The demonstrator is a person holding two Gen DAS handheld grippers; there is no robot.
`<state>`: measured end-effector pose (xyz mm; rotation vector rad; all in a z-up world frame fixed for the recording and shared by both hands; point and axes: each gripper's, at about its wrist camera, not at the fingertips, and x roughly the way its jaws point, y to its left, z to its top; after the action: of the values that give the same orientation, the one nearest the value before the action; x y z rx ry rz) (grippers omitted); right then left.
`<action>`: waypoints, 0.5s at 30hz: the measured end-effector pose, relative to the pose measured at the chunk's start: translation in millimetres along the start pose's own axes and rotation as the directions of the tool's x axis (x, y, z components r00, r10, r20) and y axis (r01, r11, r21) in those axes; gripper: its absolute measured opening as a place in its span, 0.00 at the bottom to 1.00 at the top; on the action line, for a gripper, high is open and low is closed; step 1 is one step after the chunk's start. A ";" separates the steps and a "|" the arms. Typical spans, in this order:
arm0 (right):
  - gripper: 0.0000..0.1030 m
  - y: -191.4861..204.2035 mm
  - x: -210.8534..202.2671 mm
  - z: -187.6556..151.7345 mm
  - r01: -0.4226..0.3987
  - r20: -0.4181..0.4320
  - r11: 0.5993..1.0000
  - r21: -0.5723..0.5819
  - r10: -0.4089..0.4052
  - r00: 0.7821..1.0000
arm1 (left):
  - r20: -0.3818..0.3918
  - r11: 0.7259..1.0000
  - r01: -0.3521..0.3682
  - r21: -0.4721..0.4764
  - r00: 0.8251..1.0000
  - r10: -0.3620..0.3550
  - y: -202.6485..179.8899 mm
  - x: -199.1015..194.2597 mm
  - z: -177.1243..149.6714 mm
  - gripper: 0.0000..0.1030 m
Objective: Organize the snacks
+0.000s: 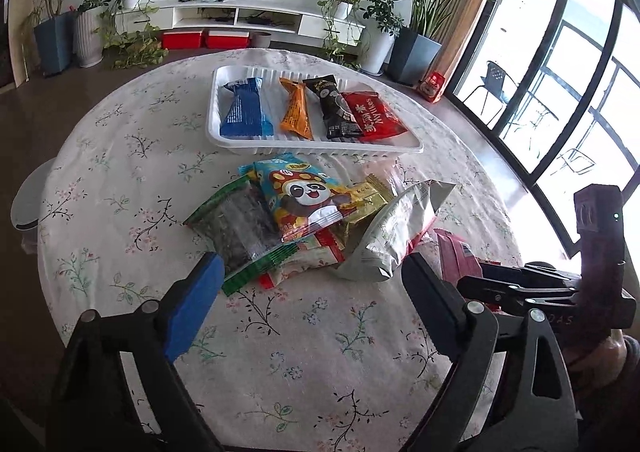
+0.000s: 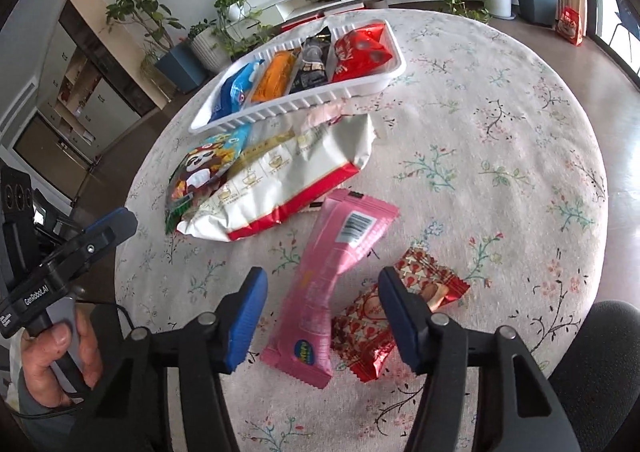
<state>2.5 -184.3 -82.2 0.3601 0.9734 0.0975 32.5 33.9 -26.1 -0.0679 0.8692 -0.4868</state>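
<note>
Blue-padded fingers of the right gripper [image 2: 322, 312] are seen nearest, partly spread, with a pink packet [image 2: 320, 292] lying flat on the flowered tablecloth [image 2: 500, 140] between them; the pads are not seen pressing on it, and nothing is lifted. Just right of the pink packet, a red heart-printed wrapper [image 2: 368, 336] is partly hidden behind the right-hand finger.

With the white tray [image 1: 280, 148] taken as landmark, four snacks are laid side by side inside it, from left to right: a blue packet [image 1: 244, 108], an orange packet [image 1: 296, 110], a black packet [image 1: 336, 108] and a red packet [image 1: 372, 116]. On the near side of the tray, a loose heap is spread on the cloth: a green-edged packet [image 1: 236, 228] at the left, a panda-printed bag [image 1: 304, 200] over it, a gold packet [image 1: 366, 200] beside that, and a white bag with a red edge [image 1: 396, 232] at the right.

Nearer than the heap, the left gripper [image 1: 310, 284] is held wide apart above the cloth, with nothing between its fingers. It is gripped by a hand [image 2: 60, 356] at the lower left of the right wrist view.
</note>
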 end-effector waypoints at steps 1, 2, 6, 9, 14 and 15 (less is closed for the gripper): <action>0.60 1.6 1.0 0.8 -0.001 -0.005 1.000 0.000 0.001 1.000 | 0.003 1.000 0.001 0.001 1.000 -0.001 0.2 -0.8 -0.1 0.86; 0.60 2.8 1.2 2.0 -0.006 -0.007 1.000 0.001 0.006 1.000 | 0.006 1.000 0.004 0.002 1.000 -0.004 0.6 -1.8 -0.4 0.83; 0.59 12.5 6.3 6.1 0.009 -0.023 0.999 -0.031 -0.009 1.000 | 0.017 1.000 0.013 0.007 1.000 -0.013 1.7 -4.2 1.9 0.75; 0.52 14.0 19.1 6.6 0.015 -0.075 0.999 -0.033 -0.017 0.997 | 0.015 1.000 0.018 0.025 1.000 -0.018 -0.2 -3.6 4.3 0.73; 0.31 10.7 19.3 5.6 0.023 -0.066 0.999 -0.030 -0.025 0.997 | -0.003 0.997 0.037 0.070 0.999 -0.037 -8.2 3.0 13.3 0.69; 0.28 8.1 18.5 5.7 0.019 -0.067 1.000 -0.022 -0.021 0.998 | -0.009 0.995 0.043 0.085 0.999 -0.042 -11.3 5.1 15.9 0.68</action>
<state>18.2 -173.7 -91.2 0.3296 1.0413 0.1021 42.9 19.4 -16.6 -0.0062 0.8545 -0.5636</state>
